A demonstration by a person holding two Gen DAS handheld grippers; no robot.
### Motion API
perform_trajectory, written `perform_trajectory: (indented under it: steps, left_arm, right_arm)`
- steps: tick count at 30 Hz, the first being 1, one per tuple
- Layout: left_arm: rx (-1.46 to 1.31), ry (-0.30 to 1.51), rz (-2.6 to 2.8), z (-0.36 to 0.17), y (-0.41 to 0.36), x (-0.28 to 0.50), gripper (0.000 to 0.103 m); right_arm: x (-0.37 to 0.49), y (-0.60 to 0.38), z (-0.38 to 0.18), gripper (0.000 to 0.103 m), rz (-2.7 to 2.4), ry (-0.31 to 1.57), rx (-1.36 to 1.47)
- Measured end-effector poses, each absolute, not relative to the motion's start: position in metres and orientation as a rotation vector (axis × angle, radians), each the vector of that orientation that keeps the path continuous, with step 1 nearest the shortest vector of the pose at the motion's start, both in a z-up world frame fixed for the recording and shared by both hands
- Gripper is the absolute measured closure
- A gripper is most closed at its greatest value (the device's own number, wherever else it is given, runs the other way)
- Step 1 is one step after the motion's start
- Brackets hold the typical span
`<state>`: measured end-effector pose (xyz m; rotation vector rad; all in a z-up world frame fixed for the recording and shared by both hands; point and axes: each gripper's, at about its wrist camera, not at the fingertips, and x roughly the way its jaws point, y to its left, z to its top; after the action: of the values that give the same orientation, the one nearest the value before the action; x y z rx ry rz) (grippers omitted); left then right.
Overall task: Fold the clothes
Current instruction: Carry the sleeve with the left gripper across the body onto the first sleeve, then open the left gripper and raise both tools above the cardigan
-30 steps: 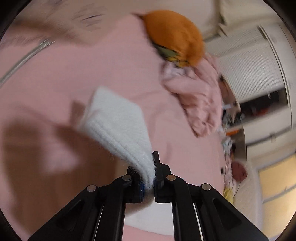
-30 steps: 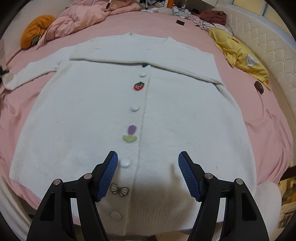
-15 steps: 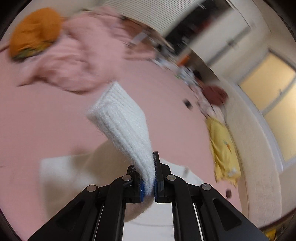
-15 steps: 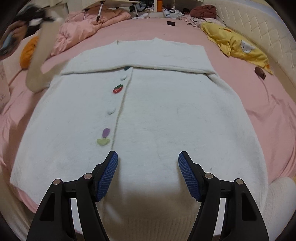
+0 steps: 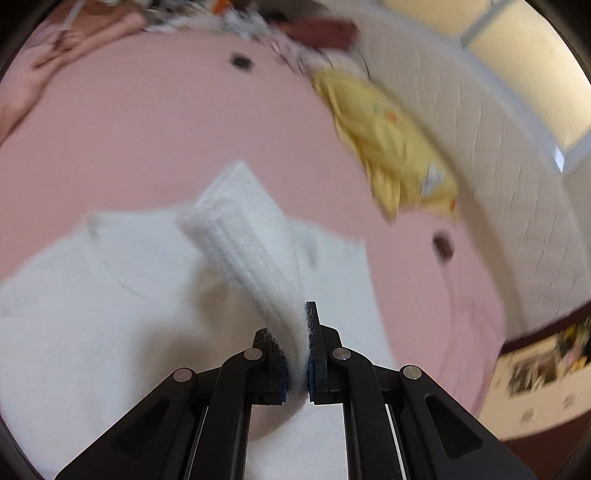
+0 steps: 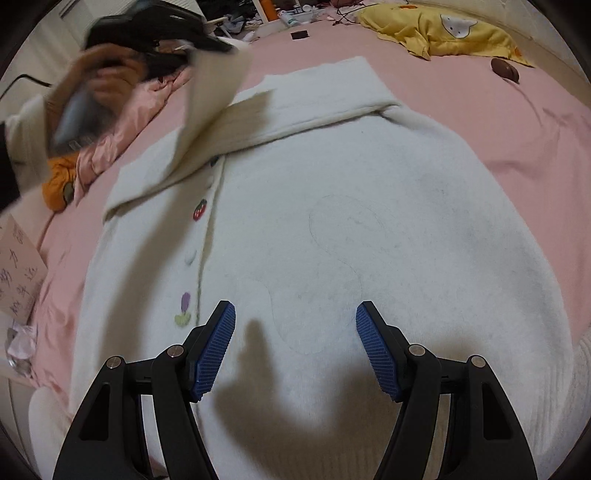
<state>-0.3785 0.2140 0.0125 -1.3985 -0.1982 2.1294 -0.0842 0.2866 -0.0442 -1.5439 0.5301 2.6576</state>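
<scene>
A white fuzzy cardigan (image 6: pixel 351 236) lies flat on the pink bed, buttons and small fruit and flower patches down its front. One sleeve (image 6: pixel 317 99) is folded across the chest. My left gripper (image 5: pixel 297 363) is shut on the ribbed cuff (image 5: pixel 247 236) of the other sleeve, held above the cardigan's upper body (image 5: pixel 92 295). In the right wrist view that left gripper (image 6: pixel 155 26) shows blurred at the upper left in a hand (image 6: pixel 99 70), the sleeve (image 6: pixel 199 122) hanging from it. My right gripper (image 6: pixel 295 350) hovers open over the cardigan's lower front, holding nothing.
A yellow cloth (image 6: pixel 443 29) lies at the far right of the bed, with a small brown object (image 6: pixel 504 70) beside it. Pink bedding (image 6: pixel 122 118) and an orange plush (image 6: pixel 59 181) sit to the left. A handwritten paper (image 6: pixel 18 266) lies at the left edge. The padded headboard (image 5: pixel 480 122) runs along the right.
The left gripper has carried the sleeve cuff up from the bed's left side and across over the cardigan's chest. The right gripper has drifted right along the lower front, staying open.
</scene>
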Motion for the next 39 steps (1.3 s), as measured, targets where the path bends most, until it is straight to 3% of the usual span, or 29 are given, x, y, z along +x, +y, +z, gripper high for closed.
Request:
perform_trajectory:
  steps: [7, 14, 17, 18, 19, 20, 21, 25, 29, 34, 39]
  left_arm:
    - [-1.461, 0.172, 2.124, -0.038, 0.288, -0.336, 0.095]
    - [-1.429, 0.221, 2.097, -0.044, 0.319, -0.330, 0.095]
    - [-1.459, 0.293, 2.061, -0.057, 0.327, -0.327, 0.087]
    - [-1.448, 0.332, 2.067, -0.056, 0.330, -0.324, 0.080]
    - [-1.454, 0.302, 2.049, -0.051, 0.331, -0.323, 0.072]
    - [-1.459, 0.273, 2.031, -0.047, 0.332, -0.321, 0.054]
    - [-1.464, 0.237, 2.011, -0.041, 0.332, -0.320, 0.044]
    - [-1.416, -0.082, 1.936, 0.001, 0.298, -0.309, 0.038]
    - [-1.355, -0.276, 2.083, 0.026, 0.216, -0.303, 0.012]
    - [-1.484, -0.223, 2.490, 0.008, 0.108, -0.315, 0.013]
    - [-1.623, -0.218, 2.533, -0.047, 0.062, -0.326, 0.016]
  right_arm:
    - [-0.086, 0.288, -0.046, 0.034, 2.658, 0.586, -1.546]
    - [-0.087, 0.289, -0.047, 0.032, 2.658, 0.607, -1.547]
    - [-0.088, 0.289, -0.046, 0.032, 2.660, 0.615, -1.543]
    - [-0.088, 0.290, -0.046, 0.032, 2.661, 0.622, -1.540]
    - [-0.087, 0.291, -0.046, 0.032, 2.661, 0.631, -1.535]
    - [-0.086, 0.294, -0.044, 0.032, 2.661, 0.645, -1.522]
    - [-0.085, 0.296, -0.043, 0.032, 2.661, 0.659, -1.507]
    - [-0.082, 0.317, -0.031, 0.032, 2.645, 0.759, -1.407]
    - [-0.101, 0.337, -0.008, 0.032, 2.726, 0.749, -1.292]
    - [-0.191, 0.355, 0.007, 0.032, 2.842, 0.497, -1.248]
    - [-0.249, 0.359, -0.009, 0.034, 2.840, 0.283, -1.285]
